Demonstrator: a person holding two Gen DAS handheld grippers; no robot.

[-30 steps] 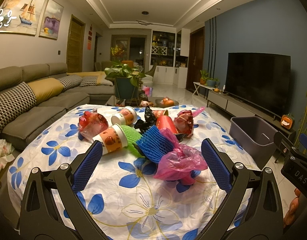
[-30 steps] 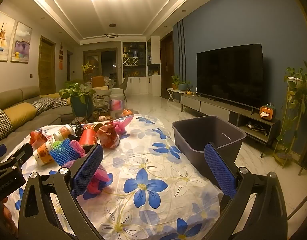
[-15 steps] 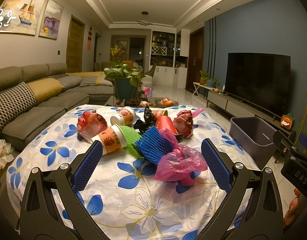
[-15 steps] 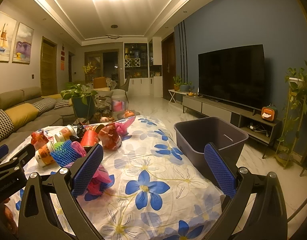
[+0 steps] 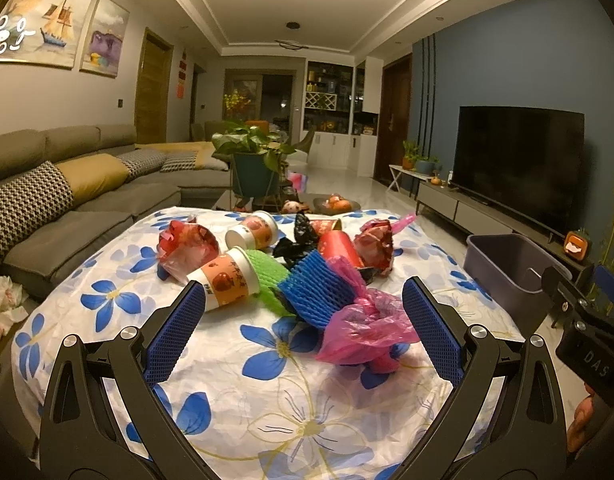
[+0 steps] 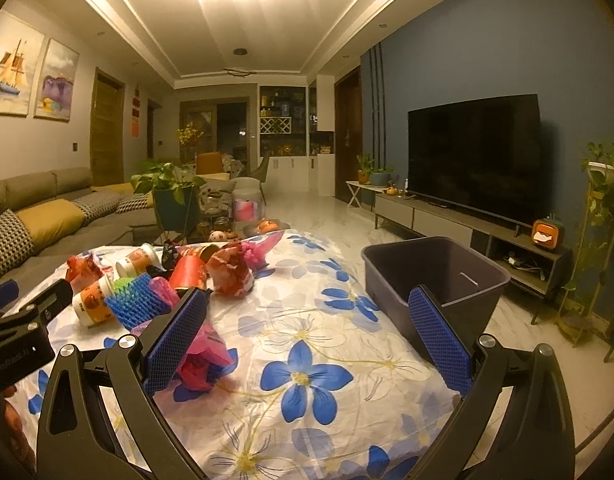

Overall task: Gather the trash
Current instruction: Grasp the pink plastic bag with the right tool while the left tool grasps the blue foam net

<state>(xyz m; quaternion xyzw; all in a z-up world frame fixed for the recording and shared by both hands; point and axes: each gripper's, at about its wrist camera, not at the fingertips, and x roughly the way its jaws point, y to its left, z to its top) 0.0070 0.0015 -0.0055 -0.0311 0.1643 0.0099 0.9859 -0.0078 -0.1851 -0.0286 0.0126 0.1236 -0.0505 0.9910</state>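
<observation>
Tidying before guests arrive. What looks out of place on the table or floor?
Trash is heaped on the floral tablecloth: tipped paper cups, foam nets, a pink bag. The grey bin looks empty. Crumpled paper lies by the sofa.

Standing around: grey sofa (image 5: 67,184) along left wall, potted plant (image 5: 253,160) beyond, dark television (image 6: 473,156) hanging on blue wall.

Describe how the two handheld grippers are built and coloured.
Both alike: the left gripper and right gripper have black angular linkage frames with triangular cutouts and silver round-head bolts at the joints. Each finger carries a flat rectangular blue pad with a fine mesh texture. No cables or sleeves show.
</observation>
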